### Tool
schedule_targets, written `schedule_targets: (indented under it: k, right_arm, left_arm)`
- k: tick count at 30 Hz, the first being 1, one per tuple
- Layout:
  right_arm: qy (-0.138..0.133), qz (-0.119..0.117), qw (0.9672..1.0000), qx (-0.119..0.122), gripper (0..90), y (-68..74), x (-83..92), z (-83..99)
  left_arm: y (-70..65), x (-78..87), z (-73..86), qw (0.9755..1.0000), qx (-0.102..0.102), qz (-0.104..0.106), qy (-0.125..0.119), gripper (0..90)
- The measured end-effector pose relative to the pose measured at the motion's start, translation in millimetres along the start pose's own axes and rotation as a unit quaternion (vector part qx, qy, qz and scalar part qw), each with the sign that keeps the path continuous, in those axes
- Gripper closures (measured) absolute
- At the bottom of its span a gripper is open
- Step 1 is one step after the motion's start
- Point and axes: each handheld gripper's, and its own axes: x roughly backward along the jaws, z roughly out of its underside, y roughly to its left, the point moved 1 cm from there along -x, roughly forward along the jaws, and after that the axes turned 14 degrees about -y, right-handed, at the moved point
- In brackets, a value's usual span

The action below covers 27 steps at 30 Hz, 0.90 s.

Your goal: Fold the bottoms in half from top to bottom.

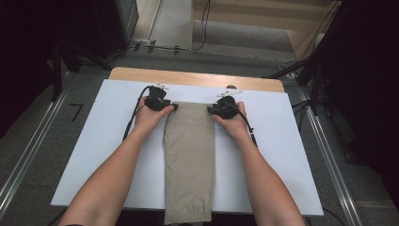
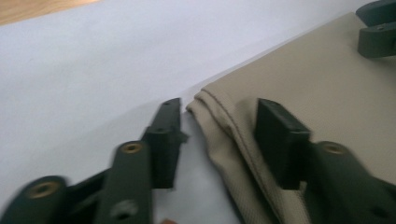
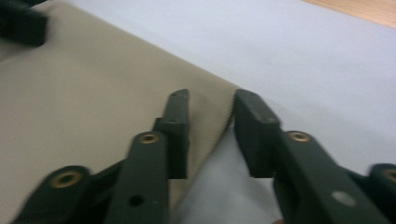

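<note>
A folded beige garment [image 1: 189,155] lies lengthwise down the middle of the white board [image 1: 108,141], and its near end hangs over the front edge. My left gripper [image 1: 175,107] is at the garment's far left corner. In the left gripper view its jaws [image 2: 219,105] stand apart astride the stitched corner of the beige cloth [image 2: 327,102], one on the board and one over the cloth. My right gripper [image 1: 210,109] is at the far right corner. Its jaws [image 3: 212,95] straddle the cloth's [image 3: 84,107] edge with a gap still showing.
A strip of wooden tabletop [image 1: 197,77] shows beyond the board. Cables [image 1: 202,28] run across the grey floor behind. Dark stands [image 1: 310,70] rise at both sides. Bare white board lies left and right of the garment.
</note>
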Motion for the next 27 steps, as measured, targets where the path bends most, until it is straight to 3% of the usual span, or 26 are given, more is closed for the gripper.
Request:
schedule_targets:
  k: [2,4,7,10,12,17,19,22,23,24,25,26,27]
  right_arm:
    - [0.005,-0.006,0.9999,0.012,79.8,5.2,-1.3,-1.7]
    - [0.014,-0.007,0.9998,0.014,84.3,7.8,-2.6,-4.7]
    - [0.04,-0.008,0.999,0.017,86.4,7.6,-4.1,-12.1]
    - [0.047,-0.008,0.9986,0.023,86.8,4.6,-4.4,-24.3]
    - [0.036,-0.007,0.9991,0.021,86.8,2.2,-2.9,-35.9]
    - [0.002,0.0,0.9997,0.025,87.0,-6.0,3.7,-70.3]
    - [-0.001,0.008,0.9993,0.036,87.1,-7.5,4.0,-82.4]
    - [-0.017,0.016,0.9994,0.026,86.8,-10.0,4.2,-98.4]
    - [-0.025,0.029,0.9991,0.02,84.8,-11.1,4.5,-102.8]
    - [-0.038,0.042,0.9983,0.017,72.1,-12.3,5.0,-107.3]
    - [-0.043,0.052,0.9976,0.013,44.3,-12.9,4.7,-111.8]
    - [-0.028,0.065,0.9975,0.003,33.6,-13.8,4.5,-116.1]
    - [-0.026,0.062,0.9977,-0.005,31.6,-14.8,7.7,-118.4]
  left_arm:
    - [-1.6,-2.1,-0.5,0.9998,0.007,0.019,0.0,77.1]
    - [-3.9,-2.8,-1.8,0.9997,0.002,0.024,0.003,86.2]
    - [-2.3,-0.8,-6.8,0.9996,-0.008,0.026,0.003,88.1]
    - [4.2,3.9,-18.8,0.9994,0.012,0.027,-0.015,88.4]
    - [7.0,6.6,-31.1,0.9992,0.014,0.025,-0.029,88.5]
    - [12.4,12.8,-66.5,0.9984,-0.023,0.015,-0.049,88.4]
    - [15.4,13.3,-79.6,0.9979,-0.022,0.011,-0.06,88.5]
    - [19.5,12.0,-92.6,0.9972,-0.016,0.008,-0.072,88.3]
    - [21.4,12.1,-96.2,0.9965,-0.023,-0.005,-0.08,86.7]
    - [23.7,12.4,-99.4,0.9953,-0.024,-0.032,-0.089,76.5]
    - [27.6,14.4,-102.6,0.9947,-0.011,-0.044,-0.092,57.4]
    - [31.9,18.4,-105.1,0.9944,0.006,-0.042,-0.097,44.8]
    - [35.3,23.8,-106.6,0.9937,0.021,-0.036,-0.104,38.3]
